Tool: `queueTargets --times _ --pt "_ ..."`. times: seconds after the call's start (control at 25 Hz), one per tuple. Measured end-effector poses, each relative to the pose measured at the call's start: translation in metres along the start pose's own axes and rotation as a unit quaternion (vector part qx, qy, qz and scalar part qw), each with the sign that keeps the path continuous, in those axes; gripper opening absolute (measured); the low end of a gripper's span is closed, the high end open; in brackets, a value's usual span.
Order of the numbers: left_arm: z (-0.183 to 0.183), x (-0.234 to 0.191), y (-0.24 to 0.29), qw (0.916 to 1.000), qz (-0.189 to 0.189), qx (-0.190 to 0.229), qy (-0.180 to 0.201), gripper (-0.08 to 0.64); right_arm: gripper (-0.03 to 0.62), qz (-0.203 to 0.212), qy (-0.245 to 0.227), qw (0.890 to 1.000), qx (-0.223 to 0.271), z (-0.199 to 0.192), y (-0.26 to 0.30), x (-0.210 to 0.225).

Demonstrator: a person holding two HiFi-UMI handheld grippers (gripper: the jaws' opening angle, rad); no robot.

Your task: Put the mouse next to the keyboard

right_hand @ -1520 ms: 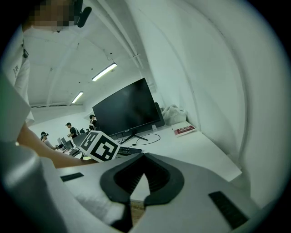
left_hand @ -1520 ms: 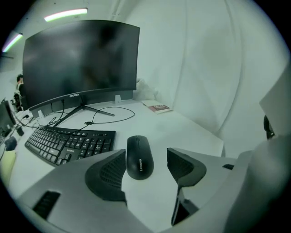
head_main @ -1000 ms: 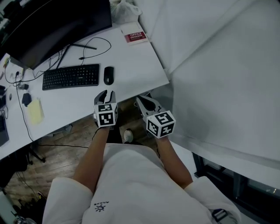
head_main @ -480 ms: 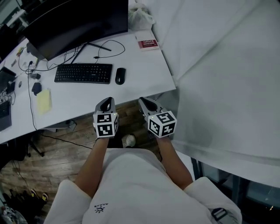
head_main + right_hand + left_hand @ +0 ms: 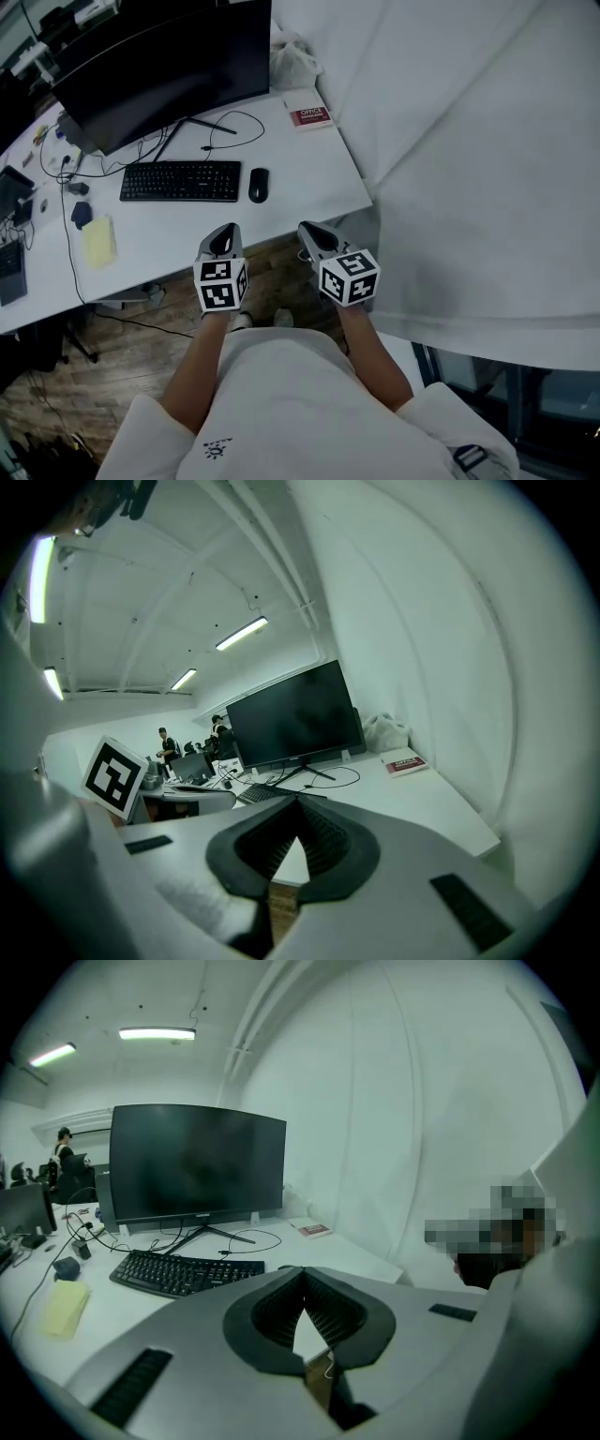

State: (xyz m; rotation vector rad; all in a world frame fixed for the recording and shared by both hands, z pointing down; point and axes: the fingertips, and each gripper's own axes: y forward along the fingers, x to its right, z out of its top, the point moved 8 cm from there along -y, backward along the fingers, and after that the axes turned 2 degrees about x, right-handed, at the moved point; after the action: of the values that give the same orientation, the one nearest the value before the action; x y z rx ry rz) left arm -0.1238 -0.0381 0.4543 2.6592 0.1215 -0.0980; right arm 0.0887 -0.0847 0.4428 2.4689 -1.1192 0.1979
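Left gripper point(image 5: 223, 232) has closed since earlier; right gripper point(image 5: 310, 231) is also closed, both empty. Mouse point(image 5: 258, 185) beside keyboard point(image 5: 181, 181) appears light, rigid, slick: clamp its flanks.

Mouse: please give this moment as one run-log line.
mouse: beside keyboard, untouched | left gripper: shut, empty | right gripper: shut, empty
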Motion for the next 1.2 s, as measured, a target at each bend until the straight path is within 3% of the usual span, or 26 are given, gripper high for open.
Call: queueTargets --times 0.48,1.2 --pt "0.03 -0.011 0.012 0.9989 -0.045 0.013 0.01 0.012 0.018 -0.051 0.003 0.998 0.021 0.025 0.01 -0.009" --pt "0.023 -0.027 0.003 0.9993 -0.036 0.014 0.0 0.012 0.017 -0.06 0.001 0.998 0.014 0.015 0.007 -0.023"
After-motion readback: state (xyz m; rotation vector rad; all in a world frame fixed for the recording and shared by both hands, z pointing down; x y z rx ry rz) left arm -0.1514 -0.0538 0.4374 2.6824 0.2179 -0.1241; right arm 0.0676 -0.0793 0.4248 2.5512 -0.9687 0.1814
